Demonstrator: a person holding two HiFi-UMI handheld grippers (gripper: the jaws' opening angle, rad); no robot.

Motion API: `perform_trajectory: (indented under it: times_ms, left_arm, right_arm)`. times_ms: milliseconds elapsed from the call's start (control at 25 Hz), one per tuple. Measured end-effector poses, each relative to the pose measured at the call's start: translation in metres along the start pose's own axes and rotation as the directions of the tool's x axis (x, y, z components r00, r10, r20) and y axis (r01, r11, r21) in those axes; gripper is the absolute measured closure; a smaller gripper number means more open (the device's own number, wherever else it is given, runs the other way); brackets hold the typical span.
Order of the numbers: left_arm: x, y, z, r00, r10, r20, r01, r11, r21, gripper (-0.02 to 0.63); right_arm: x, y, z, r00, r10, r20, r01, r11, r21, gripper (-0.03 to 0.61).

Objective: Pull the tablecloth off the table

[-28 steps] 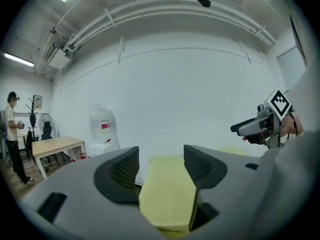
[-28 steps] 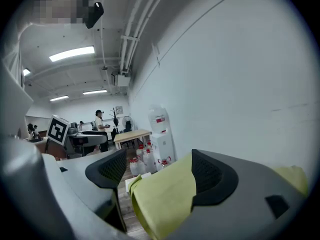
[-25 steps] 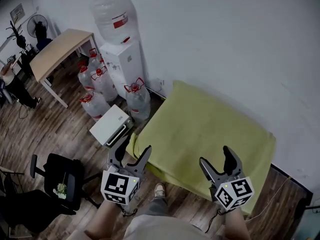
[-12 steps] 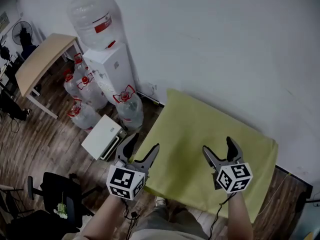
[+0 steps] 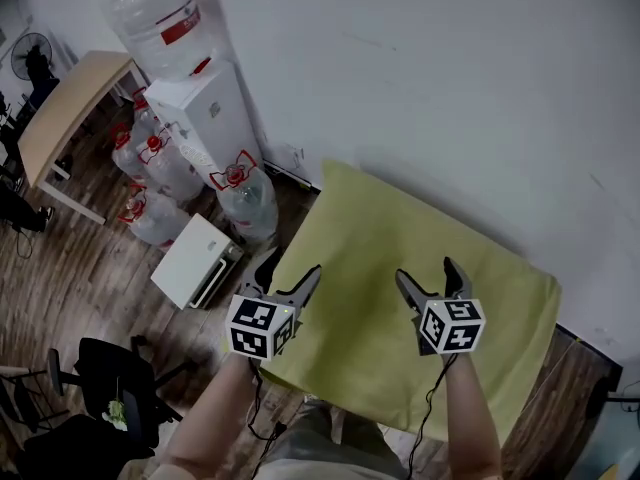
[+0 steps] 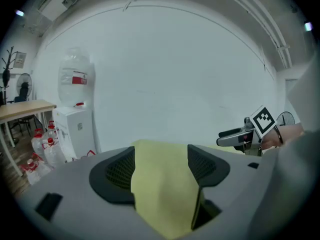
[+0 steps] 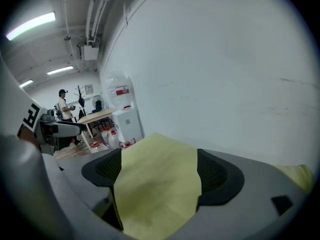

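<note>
A yellow-green tablecloth (image 5: 400, 268) covers a table that stands against the white wall, and it hangs over the near edge. My left gripper (image 5: 292, 266) is over the cloth's near left part, close to its left edge. My right gripper (image 5: 425, 270) is over its near middle. Both are open, their jaws have just been opening wider, and nothing is between them. In the left gripper view the cloth (image 6: 160, 184) shows beyond the spread jaws of the left gripper (image 6: 160, 161), with the right gripper (image 6: 242, 134) off to the side. In the right gripper view the cloth (image 7: 155, 184) lies under the right gripper (image 7: 157, 171).
A water dispenser (image 5: 205, 118) with a large bottle on top stands left of the table. Several water bottles (image 5: 160, 168) and a white box (image 5: 195, 260) are on the wooden floor. A wooden desk (image 5: 60, 118) and a black chair (image 5: 110, 378) are further left. A person (image 7: 64, 104) stands far off.
Both grippers have moved forward from the table's near edge to over the cloth and sunk toward it. Their jaws stand wider apart.
</note>
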State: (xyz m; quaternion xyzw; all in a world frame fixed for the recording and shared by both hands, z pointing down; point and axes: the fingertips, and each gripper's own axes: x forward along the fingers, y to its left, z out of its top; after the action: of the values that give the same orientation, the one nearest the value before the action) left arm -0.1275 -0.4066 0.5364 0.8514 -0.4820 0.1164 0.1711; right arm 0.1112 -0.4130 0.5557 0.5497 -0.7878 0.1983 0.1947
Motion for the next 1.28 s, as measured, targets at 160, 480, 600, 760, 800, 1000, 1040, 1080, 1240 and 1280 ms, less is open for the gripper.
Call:
perform_trajectory:
  times_ms: [160,480,600,760,800,1000,1040,1080,1240,1280]
  left_arm:
    - [0.035,0.004,-0.038,0.997,-0.004,-0.075,0.006,0.999,0.033,0.282]
    - [0.077,0.015,-0.094,0.982,0.022,-0.190,-0.026,0.999,-0.018,0.282]
    - [0.086,0.016,-0.114,0.975,0.038,-0.218,-0.041,0.999,-0.011,0.282]
    - [0.092,0.016,-0.142,0.959,0.062,-0.277,-0.073,0.997,-0.028,0.282]
    - [0.093,0.016,-0.147,0.955,0.066,-0.289,-0.078,0.996,-0.030,0.282]
    - [0.098,0.009,-0.165,0.926,0.106,-0.363,-0.075,0.992,0.098,0.267]
    - [0.099,0.008,-0.167,0.921,0.104,-0.375,-0.069,0.992,0.105,0.265]
    - [0.099,0.008,-0.167,0.919,0.104,-0.381,-0.070,0.992,0.103,0.265]
    - [0.099,0.008,-0.170,0.916,0.129,-0.379,-0.102,0.991,0.091,0.278]
    - [0.099,0.005,-0.173,0.916,0.132,-0.378,-0.106,0.990,0.091,0.305]
  right_arm:
    - [0.025,-0.033,-0.026,0.996,-0.056,-0.072,0.054,0.998,-0.029,0.118]
    - [0.061,-0.079,-0.072,0.984,-0.095,-0.154,0.095,0.995,-0.006,0.118]
    - [0.071,-0.093,-0.093,0.978,-0.113,-0.177,0.117,0.993,0.012,0.117]
    - [0.076,-0.106,-0.114,0.972,-0.125,-0.201,0.133,0.991,0.027,0.113]
    - [0.077,-0.108,-0.119,0.970,-0.126,-0.209,0.135,0.990,0.030,0.110]
    - [0.082,-0.114,-0.135,0.960,-0.145,-0.240,0.147,0.989,-0.007,0.103]
    - [0.082,-0.114,-0.135,0.959,-0.146,-0.241,0.149,0.989,-0.002,0.103]
    - [0.082,-0.114,-0.136,0.959,-0.145,-0.243,0.151,0.989,0.004,0.103]
    - [0.079,-0.113,-0.137,0.956,-0.152,-0.251,0.160,0.987,0.010,0.104]
    - [0.079,-0.112,-0.137,0.955,-0.151,-0.254,0.158,0.987,0.008,0.105]
